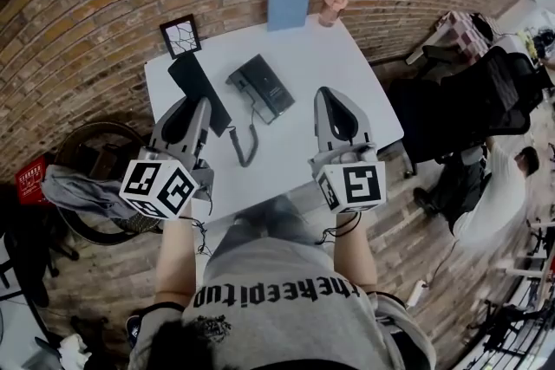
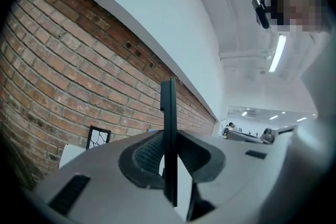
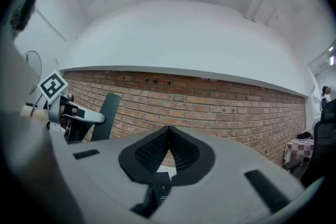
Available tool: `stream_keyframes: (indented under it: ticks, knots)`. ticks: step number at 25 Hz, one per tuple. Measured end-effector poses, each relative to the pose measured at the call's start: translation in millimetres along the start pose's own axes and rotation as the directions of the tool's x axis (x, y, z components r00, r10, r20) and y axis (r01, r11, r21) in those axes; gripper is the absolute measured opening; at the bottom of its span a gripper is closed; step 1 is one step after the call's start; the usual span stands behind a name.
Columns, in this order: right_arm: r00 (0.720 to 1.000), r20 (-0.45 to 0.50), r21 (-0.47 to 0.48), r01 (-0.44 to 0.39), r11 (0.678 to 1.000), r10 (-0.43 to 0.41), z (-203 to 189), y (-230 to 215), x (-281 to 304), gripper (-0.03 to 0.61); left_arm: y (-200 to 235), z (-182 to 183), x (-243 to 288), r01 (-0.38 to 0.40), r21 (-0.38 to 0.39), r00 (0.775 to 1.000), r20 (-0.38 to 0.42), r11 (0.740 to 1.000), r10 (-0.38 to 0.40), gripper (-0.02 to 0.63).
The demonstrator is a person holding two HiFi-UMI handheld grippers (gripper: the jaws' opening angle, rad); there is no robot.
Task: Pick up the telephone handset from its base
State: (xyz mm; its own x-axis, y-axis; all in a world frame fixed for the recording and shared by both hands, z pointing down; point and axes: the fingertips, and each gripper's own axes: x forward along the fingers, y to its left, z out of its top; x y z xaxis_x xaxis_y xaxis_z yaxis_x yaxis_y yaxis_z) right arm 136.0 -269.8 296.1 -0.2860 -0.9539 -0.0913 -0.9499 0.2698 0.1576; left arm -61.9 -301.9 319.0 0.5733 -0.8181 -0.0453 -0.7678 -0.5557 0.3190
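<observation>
1. Head view: your left gripper [image 1: 198,104] is clamped on the black telephone handset [image 1: 192,75]. The handset is held clear of its base [image 1: 263,87], to the base's left over the white bench [image 1: 347,69]. Its near end is hidden under the gripper.
2. Left gripper view shows the handset [image 2: 168,102] edge-on only, as a thin dark strip standing upright between the ribbed pads [image 2: 146,152]. The jaws are partly closed against it, and its face cannot be made out.
3. The cord [image 1: 245,147] loops on the bench in front of the base. Where it joins the handset is hidden by your left gripper.
4. Right gripper view: your right gripper [image 3: 168,131] has its jaws closed tip to tip with nothing between them. Its grey body blocks most of the bench.
5. How high the handset hangs above the bench cannot be judged.
</observation>
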Motion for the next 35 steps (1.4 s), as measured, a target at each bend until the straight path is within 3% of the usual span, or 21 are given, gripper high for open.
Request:
stream_keyframes:
  ticks: [22, 35]
  knots:
    - [0.997, 0.006, -0.026, 0.082, 0.996, -0.082, 14.9, 21.9, -48.9, 0.003, -12.3, 21.2, -50.3, -0.031, 0.124, 0.997, 0.068, 0.992, 0.023, 0.071]
    - [0.995, 0.011, -0.020, 0.095, 0.995, -0.095, 14.1, 34.6, -53.6, 0.003, -6.1, 16.4, -60.9, -0.025, 0.093, 0.997, 0.071, 0.995, 0.019, 0.069]
